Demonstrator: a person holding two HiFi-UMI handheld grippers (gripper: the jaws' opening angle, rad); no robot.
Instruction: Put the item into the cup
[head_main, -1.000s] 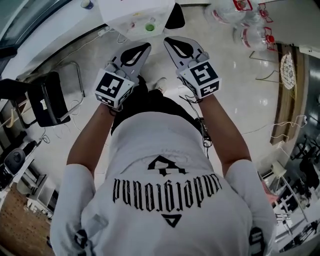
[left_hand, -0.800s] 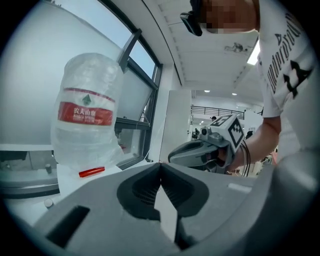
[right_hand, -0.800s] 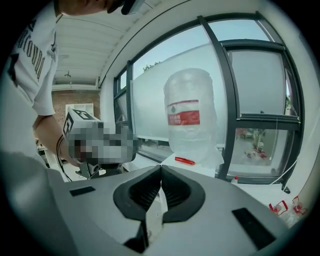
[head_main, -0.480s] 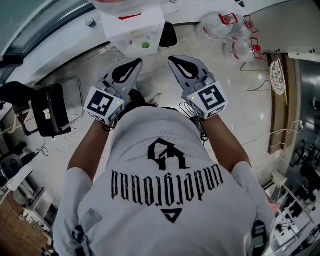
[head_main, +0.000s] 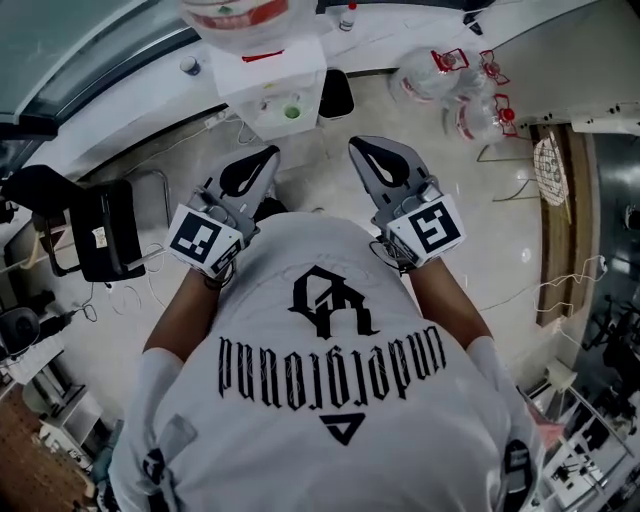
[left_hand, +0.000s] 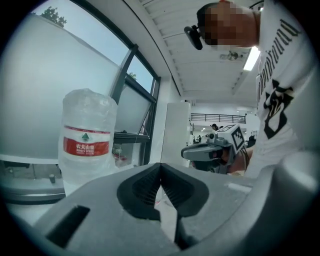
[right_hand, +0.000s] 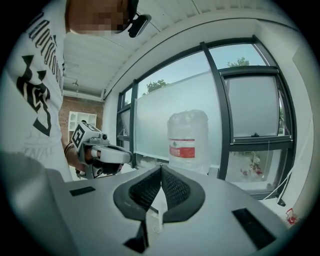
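Both grippers are held out in front of the person's chest, above the floor. My left gripper (head_main: 270, 153) has its jaws shut, tips touching, with nothing between them (left_hand: 160, 165). My right gripper (head_main: 358, 144) is shut too and holds nothing (right_hand: 161, 166). Each shows in the other's view: the right gripper (left_hand: 202, 151), the left gripper (right_hand: 107, 155). Ahead stands a white water dispenser (head_main: 270, 75) with a large red-labelled bottle (left_hand: 86, 145) (right_hand: 188, 142) on top. A small green thing (head_main: 292, 112) sits in the dispenser's recess. I see no cup that I can make out.
A black chair (head_main: 90, 225) stands at the left. Several empty water jugs (head_main: 440, 75) lie on the floor at the back right. A black bin (head_main: 337, 95) is beside the dispenser. A round wire object (head_main: 552, 170) leans at the right. Large windows are behind the dispenser.
Both grippers have dropped lower in the head view and spread slightly apart. The dispenser and its bottle have come further into view at the top. Both jaws stay shut.
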